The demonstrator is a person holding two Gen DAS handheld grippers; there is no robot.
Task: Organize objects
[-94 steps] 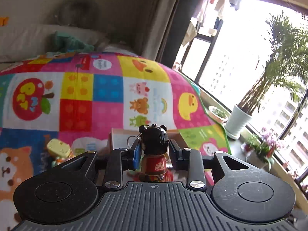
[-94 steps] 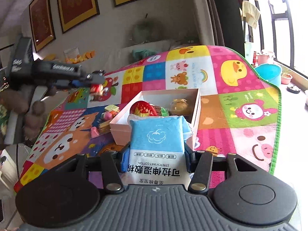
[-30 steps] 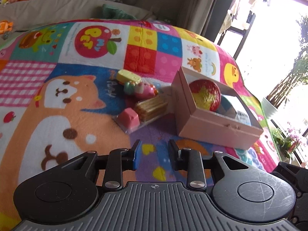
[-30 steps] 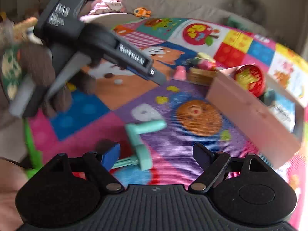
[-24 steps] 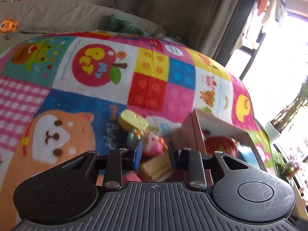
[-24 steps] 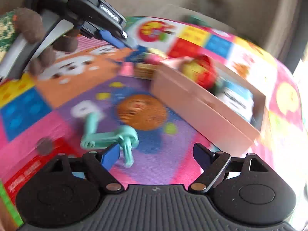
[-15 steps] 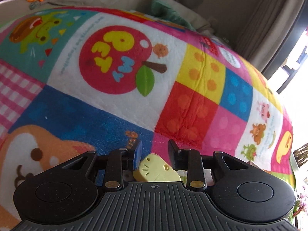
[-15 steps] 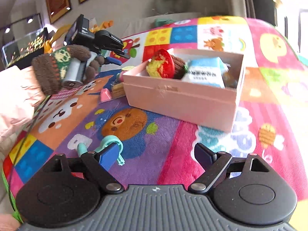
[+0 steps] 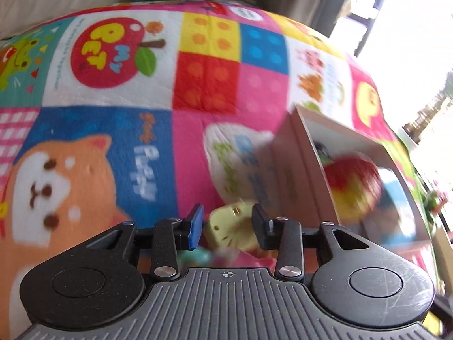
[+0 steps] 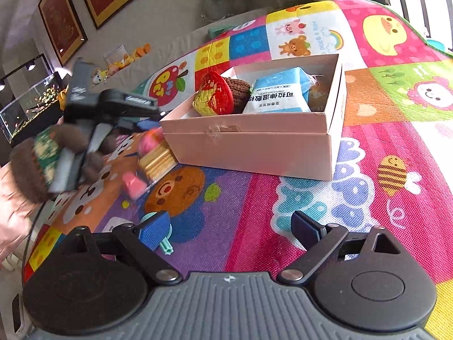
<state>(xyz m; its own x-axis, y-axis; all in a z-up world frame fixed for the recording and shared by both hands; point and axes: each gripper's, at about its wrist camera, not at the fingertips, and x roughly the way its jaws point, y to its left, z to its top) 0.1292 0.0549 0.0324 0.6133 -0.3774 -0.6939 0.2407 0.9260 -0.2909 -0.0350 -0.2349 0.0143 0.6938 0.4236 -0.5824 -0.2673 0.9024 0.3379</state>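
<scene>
— Left gripper [image 9: 226, 223] is now tilting back toward the pink box [image 10: 254, 147], right?
— Yep, its fingers are straddling the yellow cat toy [image 9: 230, 226], can't tell if clamped. Right gripper [image 10: 229, 232] is hanging wide open.

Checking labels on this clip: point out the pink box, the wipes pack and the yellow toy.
pink box [image 10: 249, 144], right wrist view, front wall.
wipes pack [image 10: 279, 93], right wrist view, printed face.
yellow toy [image 9: 228, 225], left wrist view, its top, between the left gripper's fingers.
</scene>
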